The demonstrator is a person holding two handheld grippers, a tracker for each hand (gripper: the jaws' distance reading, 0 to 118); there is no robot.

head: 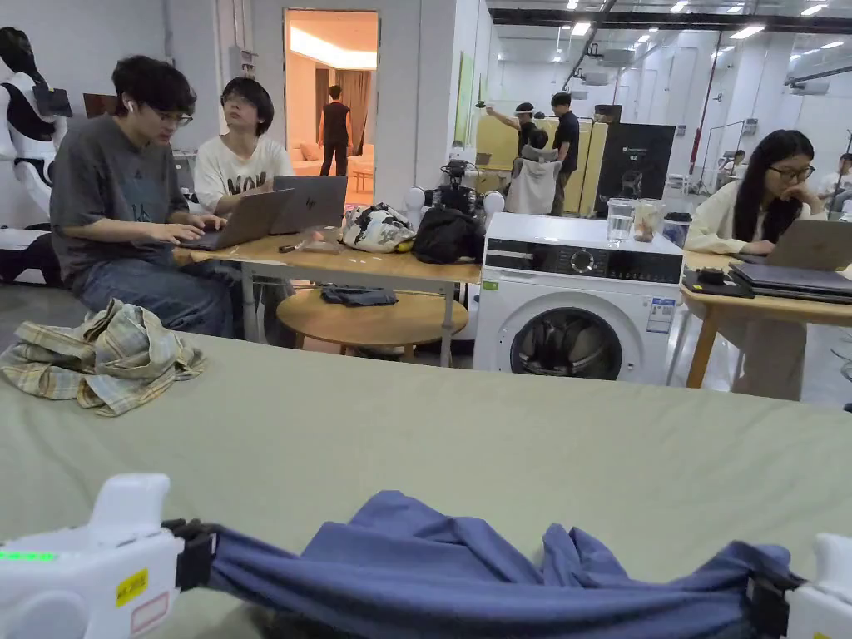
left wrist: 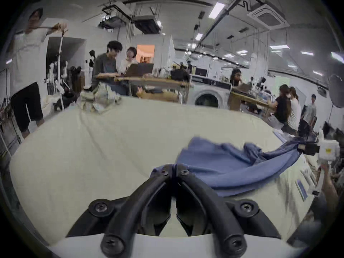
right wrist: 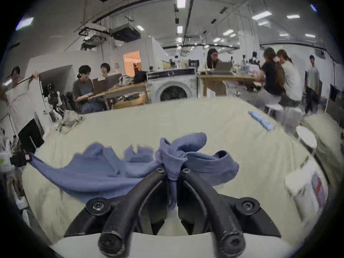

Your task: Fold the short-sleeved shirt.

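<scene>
Stretching between the two grippers, the soft blue cotton short-sleeved shirt (head: 466, 574) is held just above the pale green cloth-covered table (head: 466, 433), at about 6 o'clock in the head view. One end is pinched by the left gripper (left wrist: 173, 166), whose jaws are pressed close together on a thin edge of cloth. The other end is pinched by the right gripper (right wrist: 173, 170), whose jaws are closed on a thicker bunch of cloth — a ribbed hem, maybe a sleeve end or the collar, though which one cannot be told.

The shirt is judged to be light and floppy. It sags in the middle and is bunched in folds, so no shape is kept by itself. It is not slippery and not easy to break, but a thin pinch could be lost if it is pulled hard. A good hold is thought to be at the two shoulders or the two bottom corners, so the cloth can be spread flat before any fold is made. The bunch in the right jaws should likely be let go and taken again at a clean corner — a twisted hold would make a crooked fold.

A crumpled plaid yellow-green cloth (head: 104, 358) is seen at 10 o'clock on the table, well apart from the shirt. People at desks and a white washing machine (head: 578, 299) are seen beyond the table, at 12 o'clock.
</scene>
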